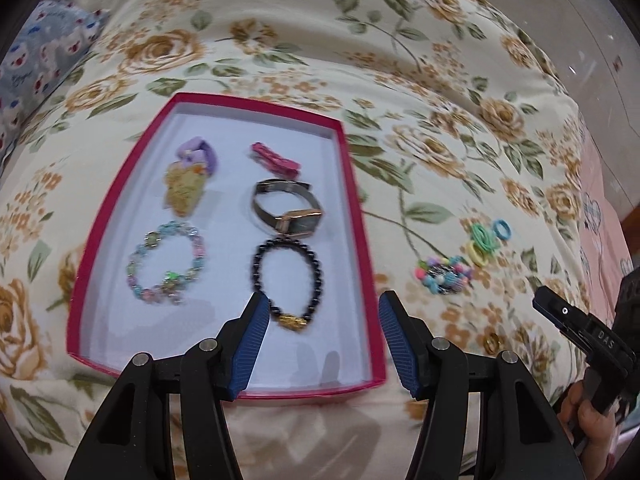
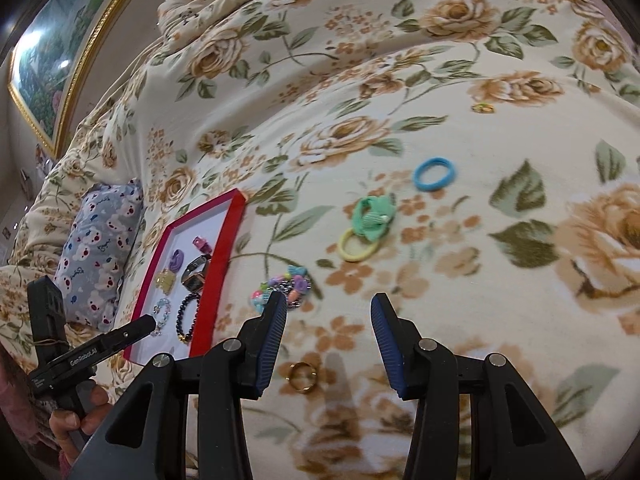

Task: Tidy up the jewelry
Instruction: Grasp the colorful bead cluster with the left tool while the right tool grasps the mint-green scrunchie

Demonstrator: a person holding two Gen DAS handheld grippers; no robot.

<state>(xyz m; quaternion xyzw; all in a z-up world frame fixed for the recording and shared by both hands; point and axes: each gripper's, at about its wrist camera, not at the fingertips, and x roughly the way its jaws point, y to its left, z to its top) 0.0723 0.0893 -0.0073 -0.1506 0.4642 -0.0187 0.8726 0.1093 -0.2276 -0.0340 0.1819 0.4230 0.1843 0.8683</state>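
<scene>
A red-rimmed tray (image 1: 356, 184) lies on a floral bedspread. In it are a black bead bracelet (image 1: 286, 276), a watch (image 1: 288, 208), a pastel bead bracelet (image 1: 168, 268), a pink clip (image 1: 276, 160), a purple tie (image 1: 200, 154) and a yellow charm (image 1: 184, 190). My left gripper (image 1: 318, 304) hovers open over the tray's near right part, nothing between its pads. My right gripper (image 2: 328, 308) is open above the bedspread, a gold ring (image 2: 303, 376) just below it. Beyond lie a multicoloured bead bracelet (image 2: 286, 286), a yellow hair tie (image 2: 356, 246), a green hair tie (image 2: 374, 214) and a blue hair tie (image 2: 435, 173).
A blue patterned pillow (image 2: 100, 248) rests left of the tray (image 2: 230, 236). A small ring (image 2: 482, 108) sits far back on the bedspread. A framed picture (image 2: 52, 52) hangs at the upper left. A hand (image 2: 76, 420) grips the left tool; another hand (image 1: 592, 416) holds the right one.
</scene>
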